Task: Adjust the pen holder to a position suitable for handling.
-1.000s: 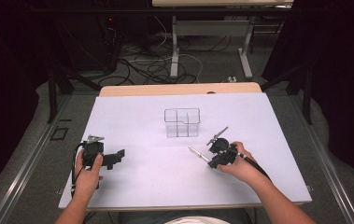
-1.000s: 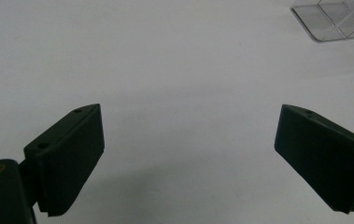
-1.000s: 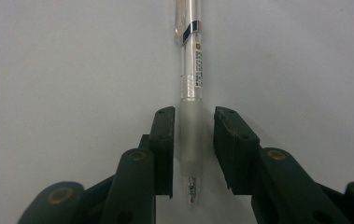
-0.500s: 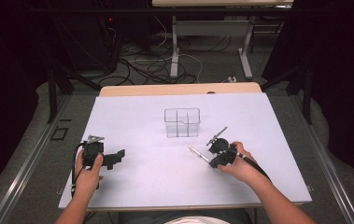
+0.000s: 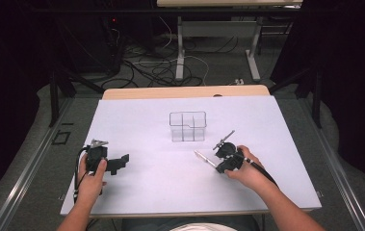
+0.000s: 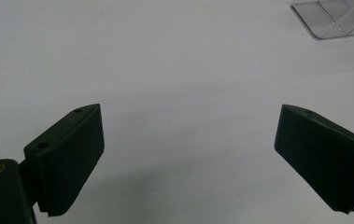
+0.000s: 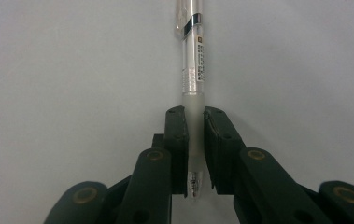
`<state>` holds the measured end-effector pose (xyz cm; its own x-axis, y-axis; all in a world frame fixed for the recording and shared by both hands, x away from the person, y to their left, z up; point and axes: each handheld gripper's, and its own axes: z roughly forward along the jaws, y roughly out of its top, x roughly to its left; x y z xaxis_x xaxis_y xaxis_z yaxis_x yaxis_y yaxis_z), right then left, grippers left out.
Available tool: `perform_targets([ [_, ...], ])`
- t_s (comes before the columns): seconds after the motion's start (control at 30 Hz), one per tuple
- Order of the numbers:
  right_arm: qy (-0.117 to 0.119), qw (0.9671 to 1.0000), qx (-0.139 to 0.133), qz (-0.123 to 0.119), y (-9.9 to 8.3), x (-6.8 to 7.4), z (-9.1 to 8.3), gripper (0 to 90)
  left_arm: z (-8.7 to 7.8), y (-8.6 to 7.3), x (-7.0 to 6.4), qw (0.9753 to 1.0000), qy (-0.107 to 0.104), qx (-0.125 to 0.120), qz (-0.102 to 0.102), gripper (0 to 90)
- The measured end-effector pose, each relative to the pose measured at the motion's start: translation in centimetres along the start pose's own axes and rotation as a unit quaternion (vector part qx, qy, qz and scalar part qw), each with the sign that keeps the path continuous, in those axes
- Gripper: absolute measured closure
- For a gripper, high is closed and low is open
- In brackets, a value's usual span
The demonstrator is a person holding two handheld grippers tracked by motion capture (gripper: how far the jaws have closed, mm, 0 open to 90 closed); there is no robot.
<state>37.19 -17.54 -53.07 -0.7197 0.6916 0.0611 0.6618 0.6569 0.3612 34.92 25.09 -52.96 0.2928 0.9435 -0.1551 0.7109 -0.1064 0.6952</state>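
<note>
We have the right gripper clamped on a clear pen, its jaws pressed against the frosted grip section near the tip, with the barrel running straight ahead of them over the white bench. In the high view that same right gripper sits right of centre on the bench, and the pen points out to its left, low over the surface; whether it touches the bench we cannot quite tell. The left gripper has its jaws spread wide apart with nothing between them. In the high view it rests near the bench's left edge. A clear divided box stands beyond, between the two grippers, well apart from the pen.
</note>
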Motion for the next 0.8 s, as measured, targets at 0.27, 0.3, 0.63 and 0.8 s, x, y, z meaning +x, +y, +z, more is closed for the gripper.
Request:
perform_targets([
  [0.27, -0.013, 0.9997, -0.012, -0.017, 0.1, 0.4, -0.1, 80.0, 0.0, 0.1, -0.1, 1.0, 0.001, -0.005, 0.005, 5.1],
  [0.3, -0.018, 0.9994, -0.013, -0.025, 0.1, 0.4, -0.2, 80.1, 0.0, 0.1, -0.1, 0.9999, -0.003, -0.007, 0.007, 4.5],
  [0.63, -0.052, 0.992, -0.075, -0.087, 0.3, 1.7, -0.6, 80.1, 0.2, 0.2, -0.7, 0.9995, -0.017, 0.0, 0.029, 0.2],
  [0.8, -0.077, 0.9797, -0.117, -0.143, 0.4, 2.7, -1.0, 80.0, 0.2, 0.3, -0.7, 0.9997, -0.017, -0.002, 0.018, 0.3],
])
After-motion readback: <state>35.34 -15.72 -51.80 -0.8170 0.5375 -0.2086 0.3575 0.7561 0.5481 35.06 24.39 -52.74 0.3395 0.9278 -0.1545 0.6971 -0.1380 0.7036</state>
